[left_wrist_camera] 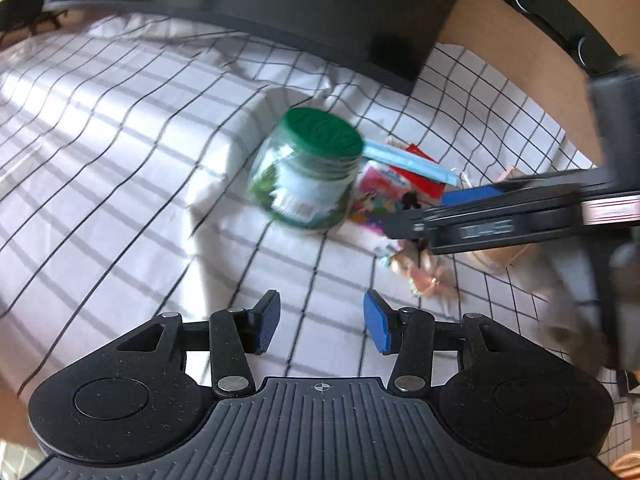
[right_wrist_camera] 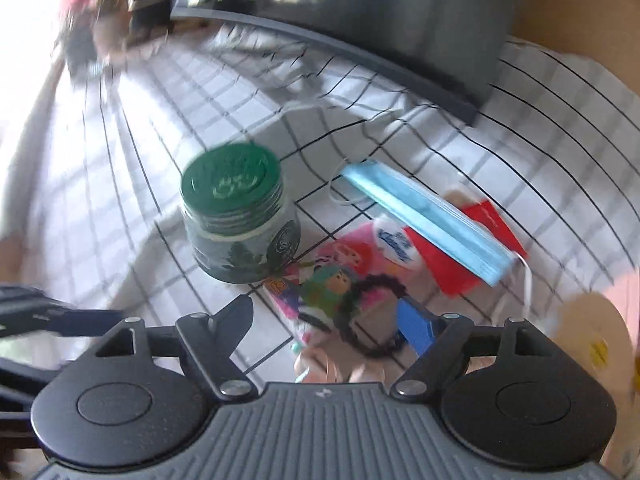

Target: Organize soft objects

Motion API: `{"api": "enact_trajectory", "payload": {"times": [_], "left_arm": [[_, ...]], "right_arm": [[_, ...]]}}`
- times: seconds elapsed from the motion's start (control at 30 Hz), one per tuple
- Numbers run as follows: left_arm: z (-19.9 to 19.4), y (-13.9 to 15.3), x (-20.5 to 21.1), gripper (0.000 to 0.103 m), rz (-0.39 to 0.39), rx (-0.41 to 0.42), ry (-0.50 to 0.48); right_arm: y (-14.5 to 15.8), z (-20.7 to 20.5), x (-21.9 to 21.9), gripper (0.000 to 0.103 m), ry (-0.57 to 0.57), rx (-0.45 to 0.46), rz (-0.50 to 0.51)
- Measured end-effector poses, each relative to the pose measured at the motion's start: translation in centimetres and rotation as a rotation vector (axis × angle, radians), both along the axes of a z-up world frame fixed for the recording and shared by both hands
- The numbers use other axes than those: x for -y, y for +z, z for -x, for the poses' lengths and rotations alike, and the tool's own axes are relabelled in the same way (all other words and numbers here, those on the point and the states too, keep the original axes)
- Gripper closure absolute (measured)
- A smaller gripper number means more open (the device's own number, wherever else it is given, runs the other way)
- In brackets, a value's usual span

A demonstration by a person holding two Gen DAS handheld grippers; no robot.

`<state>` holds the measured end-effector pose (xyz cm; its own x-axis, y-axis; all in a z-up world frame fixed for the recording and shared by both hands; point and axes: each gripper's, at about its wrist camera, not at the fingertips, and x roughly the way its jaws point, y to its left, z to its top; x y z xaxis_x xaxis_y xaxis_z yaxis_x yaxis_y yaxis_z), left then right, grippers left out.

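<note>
A jar with a green lid [left_wrist_camera: 308, 172] [right_wrist_camera: 240, 216] stands on the white checked cloth [left_wrist_camera: 120, 140]. Right of it lie a pink tissue pack [right_wrist_camera: 340, 276] [left_wrist_camera: 380, 196], a blue face mask [right_wrist_camera: 424, 220] [left_wrist_camera: 408, 160] and a red packet [right_wrist_camera: 460, 256] [left_wrist_camera: 420, 176]. A black hair tie [right_wrist_camera: 372, 320] lies on the pink pack's near end. My left gripper [left_wrist_camera: 320, 326] is open and empty, short of the jar. My right gripper [right_wrist_camera: 332, 324] is open, its fingers on either side of the pink pack's near end; it also shows in the left wrist view [left_wrist_camera: 500, 216].
A dark box [left_wrist_camera: 280, 8] [right_wrist_camera: 380, 20] stands behind the objects. A crinkled clear wrapper [left_wrist_camera: 424, 272] lies by the pack. A round wooden piece [right_wrist_camera: 592, 344] sits at the right. A wooden surface [left_wrist_camera: 520, 48] lies beyond the cloth.
</note>
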<state>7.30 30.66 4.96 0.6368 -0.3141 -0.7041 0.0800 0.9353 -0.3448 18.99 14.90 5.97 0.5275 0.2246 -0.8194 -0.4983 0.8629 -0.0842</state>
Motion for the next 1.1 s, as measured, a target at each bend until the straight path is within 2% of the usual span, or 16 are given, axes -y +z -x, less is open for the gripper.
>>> {"api": "enact_trajectory", "payload": {"times": [0.2,0.23,0.27,0.33,0.6,0.73,0.83,0.93,1.1], "left_arm": [[1.6,-0.3,-2.3,0.052,0.007,-0.016,0.048],[1.7,-0.3,-2.5,0.052,0.006,-0.018,0.051],[1.7,-0.2,-2.6,0.052,0.003,-0.020,0.052],[1.9,-0.2,-2.7,0.052,0.008,-0.024,0.052],[1.0,0.4,-1.3,0.052,0.041,-0.002,0.004],[-0.1,1.1,0.3,0.052,0.035,0.019,-0.038],[-1.5,1.7,2.3,0.052,0.009,0.045,-0.090],[-3.5,1.9,5.1,0.052,-0.058,0.068,-0.160],[-7.3,0.9,8.4,0.052,-0.173,0.028,-0.203]], "right_arm": [[-3.6,0.2,-2.1,0.024,0.134,0.122,0.128],[-3.8,0.3,-2.2,0.025,0.141,0.148,0.120],[-3.9,0.6,-2.2,0.032,0.151,0.156,0.117],[-3.6,1.1,-2.0,0.044,0.167,0.149,0.107],[-2.4,4.4,-0.2,0.047,0.220,0.065,0.041],[-1.3,5.6,2.1,0.038,0.168,0.056,-0.013],[-0.1,6.1,4.2,0.037,0.084,0.075,-0.022],[0.8,7.0,6.4,0.028,0.023,0.073,-0.045],[0.6,9.0,9.3,0.028,-0.042,0.057,-0.026]]}}
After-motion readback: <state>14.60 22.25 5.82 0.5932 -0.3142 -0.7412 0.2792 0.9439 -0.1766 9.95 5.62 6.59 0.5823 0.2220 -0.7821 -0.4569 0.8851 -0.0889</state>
